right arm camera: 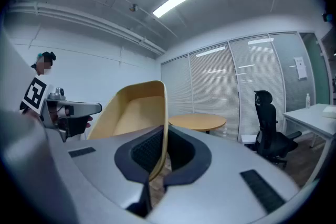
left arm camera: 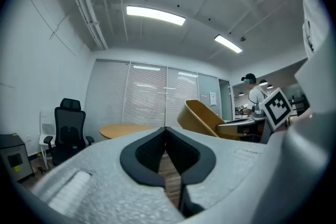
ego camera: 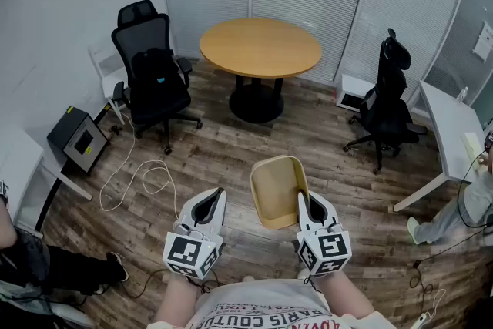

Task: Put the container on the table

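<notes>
Container [ego camera: 277,181] – rim tight in R gripper [ego camera: 304,200], L gripper [ego camera: 216,195] closed & empty (round table [ego camera: 260,47] well apart)

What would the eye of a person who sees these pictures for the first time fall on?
The tan container stands out at the lower centre, held above the floor with its wall pinched by the right gripper. Beyond it stands a round wooden table, with one black office chair left of it and a second chair right of it.

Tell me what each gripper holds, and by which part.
The right gripper clamps the yellow container by the rim of one side wall. The left gripper is shut and holds nothing.
</notes>
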Motion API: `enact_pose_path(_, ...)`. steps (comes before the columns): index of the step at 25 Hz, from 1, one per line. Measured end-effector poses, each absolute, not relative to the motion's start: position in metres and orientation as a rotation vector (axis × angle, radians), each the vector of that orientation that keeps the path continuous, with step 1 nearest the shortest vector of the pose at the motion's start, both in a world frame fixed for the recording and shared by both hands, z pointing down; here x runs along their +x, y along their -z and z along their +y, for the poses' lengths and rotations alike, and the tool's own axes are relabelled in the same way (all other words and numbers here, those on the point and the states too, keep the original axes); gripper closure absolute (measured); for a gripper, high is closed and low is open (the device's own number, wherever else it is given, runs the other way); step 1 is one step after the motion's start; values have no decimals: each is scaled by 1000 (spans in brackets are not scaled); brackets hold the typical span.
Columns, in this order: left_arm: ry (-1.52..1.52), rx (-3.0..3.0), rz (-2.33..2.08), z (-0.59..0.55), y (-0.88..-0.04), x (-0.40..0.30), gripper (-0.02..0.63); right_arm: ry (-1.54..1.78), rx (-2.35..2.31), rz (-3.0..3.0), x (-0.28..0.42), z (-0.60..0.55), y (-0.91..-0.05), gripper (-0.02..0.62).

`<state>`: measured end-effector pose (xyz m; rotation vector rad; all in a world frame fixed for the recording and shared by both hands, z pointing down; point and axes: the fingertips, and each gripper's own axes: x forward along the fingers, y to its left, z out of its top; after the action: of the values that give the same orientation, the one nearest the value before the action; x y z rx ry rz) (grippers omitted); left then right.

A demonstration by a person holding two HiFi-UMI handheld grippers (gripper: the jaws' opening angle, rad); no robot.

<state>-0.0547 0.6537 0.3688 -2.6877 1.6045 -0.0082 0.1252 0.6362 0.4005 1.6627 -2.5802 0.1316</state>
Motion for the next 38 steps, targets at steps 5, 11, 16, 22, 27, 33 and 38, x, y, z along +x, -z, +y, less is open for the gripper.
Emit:
enact_pose_path(5,7,-2688,1598,647,-368,-47,600,-115,1655,-2595,128,631,-397,584)
enact_pose_path(11,17,-2709,1596,652,-372,-50,600,-150,1644,-2595,124,633,-401,584)
enact_pose_path(16,8,-2735,1597,652,-380,-51,600,-195,1655,-2583,125,627,-410,584)
enact_pose_path(22,29,-2756,1642,644,-395,-67,600,-237,1604,-2586,106,617,-424,584)
enact_pose_path(27,-14,-2744,1708,619,-405,-84,600,-247,1538,-2593,94,592,-433,583)
enact_pose_path(33,57,-2745,1714,559,-416,-84,600,-282,1499,-2604,90,522,-444,584)
enact_pose_path(38,78,-2731,1730,480,-406,-80,600,-295,1487,-2634,94,439,-437,584)
